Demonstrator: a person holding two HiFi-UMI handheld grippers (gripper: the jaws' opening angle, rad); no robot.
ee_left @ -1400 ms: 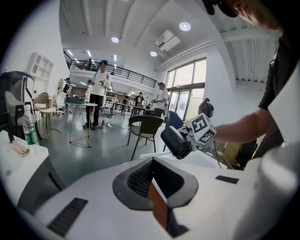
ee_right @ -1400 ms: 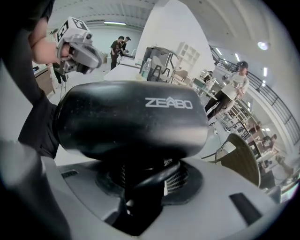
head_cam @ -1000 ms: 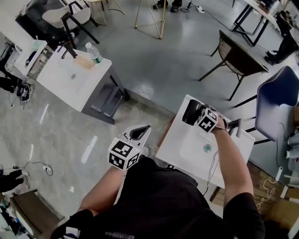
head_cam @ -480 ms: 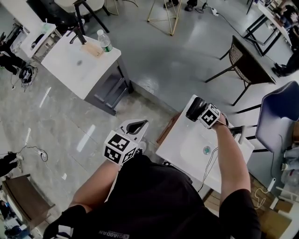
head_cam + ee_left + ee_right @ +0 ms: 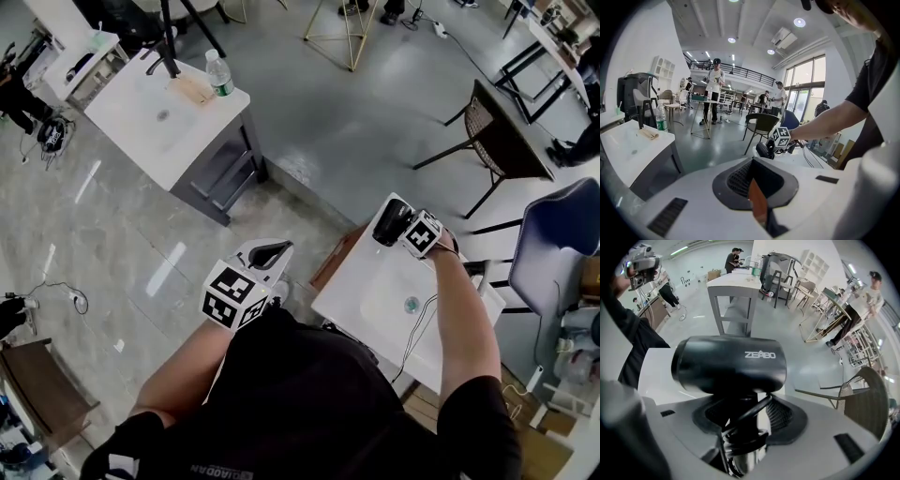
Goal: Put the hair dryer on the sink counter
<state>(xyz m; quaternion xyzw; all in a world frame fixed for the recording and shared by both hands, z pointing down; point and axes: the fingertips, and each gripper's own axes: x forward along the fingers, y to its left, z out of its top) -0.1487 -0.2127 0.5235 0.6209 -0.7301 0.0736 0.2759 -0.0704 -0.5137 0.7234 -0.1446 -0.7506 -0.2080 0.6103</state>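
Observation:
The black hair dryer (image 5: 387, 222) is at the far left corner of the white sink counter (image 5: 356, 281). My right gripper (image 5: 401, 231) stands right behind it. In the right gripper view the dryer's barrel (image 5: 729, 364) fills the middle, and its handle and coiled cord sit between the jaws. The jaws are opening, and a light gap shows beside the handle. My left gripper (image 5: 270, 254) hangs off the counter's left side near the person's body. In the left gripper view it (image 5: 757, 206) holds nothing and its jaws look shut.
The counter has a basin with a drain (image 5: 411, 303) and a dark faucet (image 5: 474, 266). A second sink counter (image 5: 141, 127) with a water bottle (image 5: 219, 74) stands at the far left. A dark chair (image 5: 502, 136) and a blue chair (image 5: 558, 234) stand to the right.
The head view has drifted a little. The right gripper and the dryer stay at the counter's far corner. The left gripper has barely moved.

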